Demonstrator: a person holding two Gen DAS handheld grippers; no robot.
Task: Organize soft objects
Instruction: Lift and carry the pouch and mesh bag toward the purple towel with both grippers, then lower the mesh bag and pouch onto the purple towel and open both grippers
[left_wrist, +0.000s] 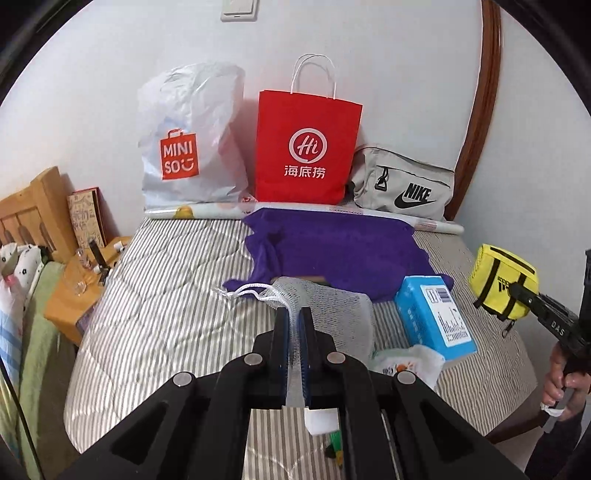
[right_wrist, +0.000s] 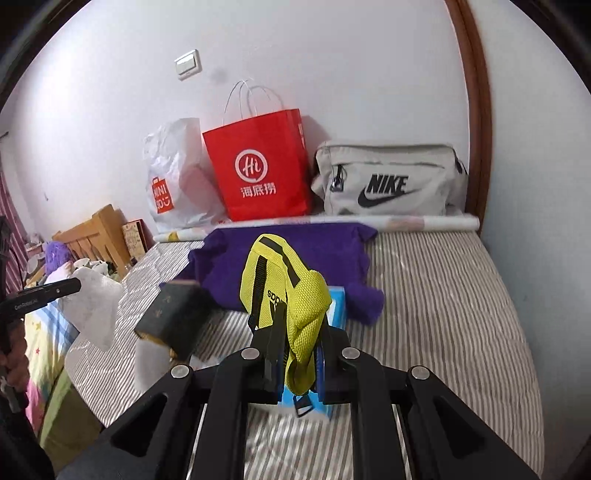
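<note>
A: From the left wrist view, the left gripper (left_wrist: 294, 325) has its jaws pinched tight on the white mesh bag (left_wrist: 328, 314), which hangs clear of the striped bedspread (left_wrist: 166, 280). Beyond it the purple cloth (left_wrist: 332, 247) lies spread flat, with the blue tissue pack (left_wrist: 436, 317) just beside it. Off to the right, the yellow pouch (left_wrist: 502, 284) is held up in the other tool.

B: And from the right wrist view?

A: The right gripper (right_wrist: 295, 354) is closed on a bunched fold of the yellow pouch (right_wrist: 288, 291), lifted above the blue pack. Something dark and boxy (right_wrist: 173, 317) dangles at the left, apparently inside the mesh; what it is cannot be told.

B: So how far along does it look?

A: Early, by the look of it. Two soft items are up, none visibly stowed. The white Miniso bag (right_wrist: 177, 177), red paper bag (right_wrist: 258, 170) and grey Nike bag (right_wrist: 388, 181) stand along the wall; the cloth and pack remain on the bed.
</note>
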